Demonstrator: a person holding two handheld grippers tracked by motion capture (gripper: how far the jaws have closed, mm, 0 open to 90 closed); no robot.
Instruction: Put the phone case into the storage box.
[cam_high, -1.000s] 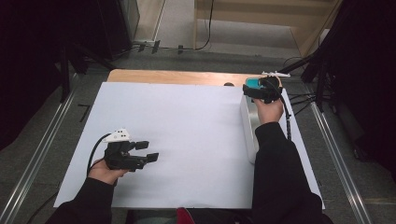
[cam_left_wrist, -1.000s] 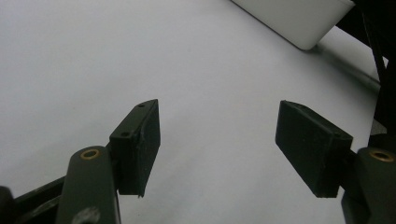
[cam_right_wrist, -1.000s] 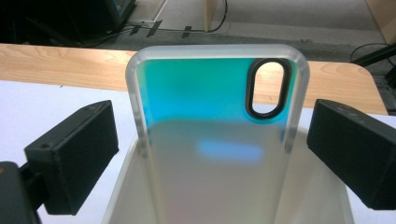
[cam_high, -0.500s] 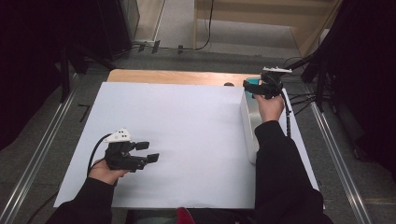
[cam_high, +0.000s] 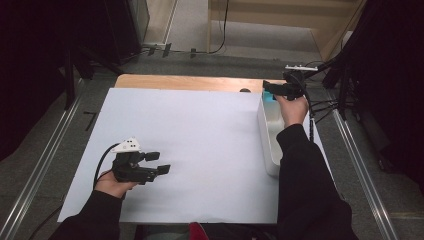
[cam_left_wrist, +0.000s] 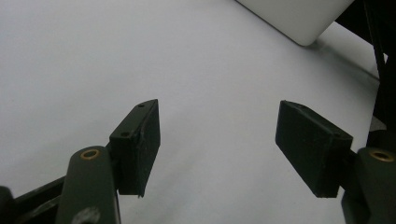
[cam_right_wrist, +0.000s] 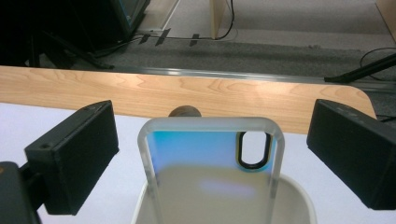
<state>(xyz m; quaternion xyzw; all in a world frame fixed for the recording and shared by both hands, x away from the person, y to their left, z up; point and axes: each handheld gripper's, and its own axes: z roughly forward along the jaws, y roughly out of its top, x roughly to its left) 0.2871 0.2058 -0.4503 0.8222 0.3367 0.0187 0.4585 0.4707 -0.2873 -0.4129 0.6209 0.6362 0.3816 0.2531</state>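
A big white sheet (cam_high: 200, 140) covers the table. The left gripper (cam_high: 159, 162) rests on it, jaws spread, holding nothing. Farther off, the right gripper (cam_right_wrist: 210, 158), jaws wide, hangs over the phone case (cam_right_wrist: 210, 163) standing in the white bin (cam_high: 267, 145). Beyond are the table's wood edge (cam_right_wrist: 140, 93) and grey floor (cam_right_wrist: 280, 42).

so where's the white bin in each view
high view: white bin along the table's right side, beside the person's right forearm.
left gripper view: its rounded corner at the top right.
right gripper view: its rim at the bottom, phone case standing in it.
shared landmark: white sheet.
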